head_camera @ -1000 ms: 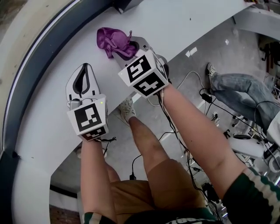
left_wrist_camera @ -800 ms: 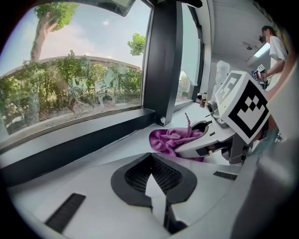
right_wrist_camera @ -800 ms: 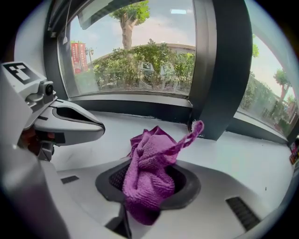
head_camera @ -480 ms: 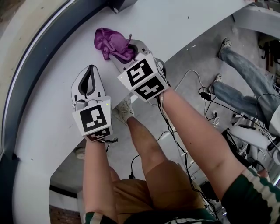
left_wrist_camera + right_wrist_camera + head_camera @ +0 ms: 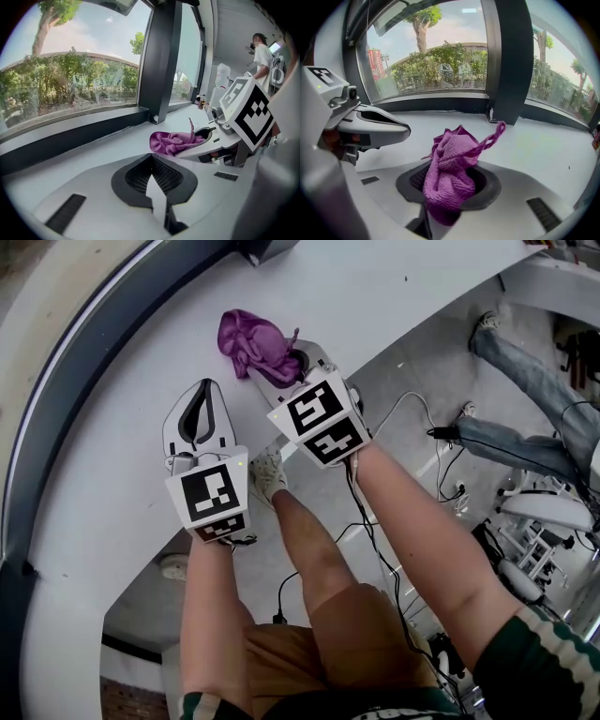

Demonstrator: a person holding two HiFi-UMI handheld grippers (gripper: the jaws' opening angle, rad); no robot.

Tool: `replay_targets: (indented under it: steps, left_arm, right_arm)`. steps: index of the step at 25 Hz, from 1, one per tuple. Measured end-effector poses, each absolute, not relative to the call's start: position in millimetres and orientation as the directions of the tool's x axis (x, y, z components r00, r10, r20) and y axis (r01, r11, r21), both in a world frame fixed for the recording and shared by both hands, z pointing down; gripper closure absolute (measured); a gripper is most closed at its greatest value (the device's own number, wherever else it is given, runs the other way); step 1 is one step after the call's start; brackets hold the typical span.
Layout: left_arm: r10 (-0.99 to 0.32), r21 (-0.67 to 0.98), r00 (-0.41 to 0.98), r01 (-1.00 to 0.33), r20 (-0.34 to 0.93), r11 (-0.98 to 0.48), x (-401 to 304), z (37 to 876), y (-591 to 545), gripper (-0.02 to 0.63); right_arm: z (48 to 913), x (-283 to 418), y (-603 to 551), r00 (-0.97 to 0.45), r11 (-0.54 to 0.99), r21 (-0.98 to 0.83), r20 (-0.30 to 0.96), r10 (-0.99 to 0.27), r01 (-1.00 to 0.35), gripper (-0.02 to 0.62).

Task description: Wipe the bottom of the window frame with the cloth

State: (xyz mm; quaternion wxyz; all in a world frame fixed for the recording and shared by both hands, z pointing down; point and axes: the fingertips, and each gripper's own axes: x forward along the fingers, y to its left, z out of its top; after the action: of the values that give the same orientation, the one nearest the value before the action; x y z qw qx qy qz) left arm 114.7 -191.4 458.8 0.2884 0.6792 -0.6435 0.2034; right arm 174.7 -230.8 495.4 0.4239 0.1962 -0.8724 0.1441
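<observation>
The right gripper (image 5: pixel 286 367) has its jaws closed on a purple cloth (image 5: pixel 255 341). The right gripper view shows the cloth (image 5: pixel 450 180) pinched low between the jaws, with the rest bunched up above them and one thin loop sticking out to the side. The bundle sits over the white window sill (image 5: pixel 122 427), short of the dark bottom rail of the window frame (image 5: pixel 84 352) – whether the cloth touches the sill cannot be told.

The left gripper (image 5: pixel 199 395) is just beside the right one, over the same sill, with its tip pointing toward the dark rail. Its jaws are closed together with nothing between them, as the left gripper view shows. That view also shows the cloth (image 5: pixel 171 142) off to the right, near the foot of the dark upright post (image 5: pixel 161 56) of the frame.

Below the sill's edge is the floor, with loose cables (image 5: pixel 412 418) – and another person's legs (in jeans) (image 5: pixel 534 442) at the right.
</observation>
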Motion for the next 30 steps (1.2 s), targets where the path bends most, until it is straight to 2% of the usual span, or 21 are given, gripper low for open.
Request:
replay_targets:
  steps: [21, 30]
  left_arm:
    - [-0.737, 0.165, 0.123, -0.986, 0.664, -0.017, 144.9, 467.9, -162.4, 0.601]
    - [-0.749, 0.192, 0.133, -0.981, 0.649, -0.008, 135.0, 456.1, -155.5, 0.601]
  right_arm:
    - [495.0, 206.2, -192.1, -0.553, 0.865, -0.116, 0.808, -0.203, -0.488, 0.453]
    - [495.3, 212.7, -187.5, -0.538, 0.86, -0.118, 0.82, -0.197, -0.496, 0.451]
